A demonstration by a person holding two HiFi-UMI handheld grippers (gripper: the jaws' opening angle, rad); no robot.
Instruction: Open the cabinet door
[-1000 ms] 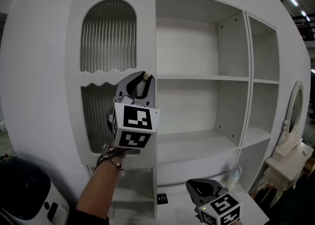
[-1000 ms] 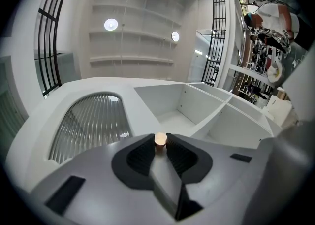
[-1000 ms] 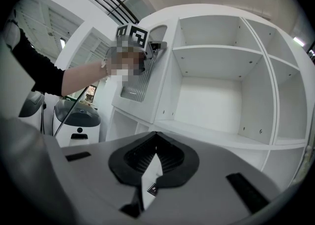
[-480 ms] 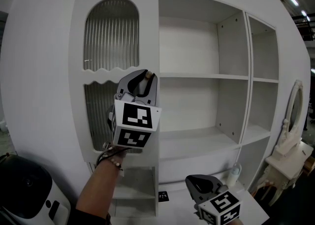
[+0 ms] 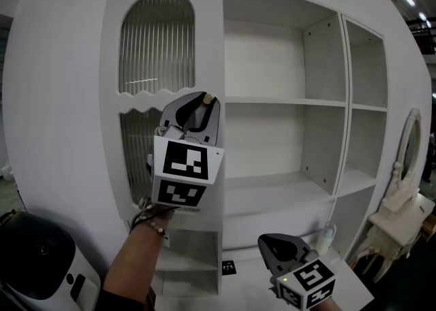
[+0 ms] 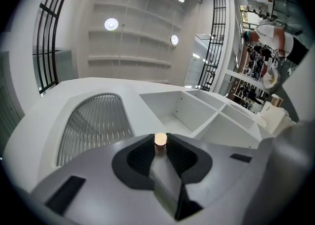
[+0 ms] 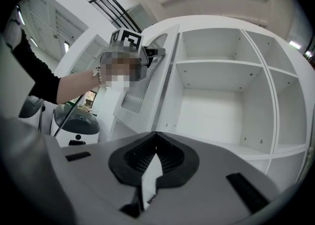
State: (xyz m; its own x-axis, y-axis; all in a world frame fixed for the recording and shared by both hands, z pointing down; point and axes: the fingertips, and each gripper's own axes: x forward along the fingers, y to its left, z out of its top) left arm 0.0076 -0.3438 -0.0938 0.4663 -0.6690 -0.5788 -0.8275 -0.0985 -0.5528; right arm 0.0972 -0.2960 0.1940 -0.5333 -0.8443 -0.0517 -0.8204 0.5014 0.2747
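Left gripper clamped on knob at free edge of cabinet door, hinge side 9 o'clock; right gripper shut, idle, 5 o'clock.

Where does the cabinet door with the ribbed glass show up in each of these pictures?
Head view: cabinet door stands tall, left of centre.
Left gripper view: lower left, beyond the knob between the jaws.
Right gripper view: left of centre, seen at a slant.
Shared landmark: the open shelves just right of the door.
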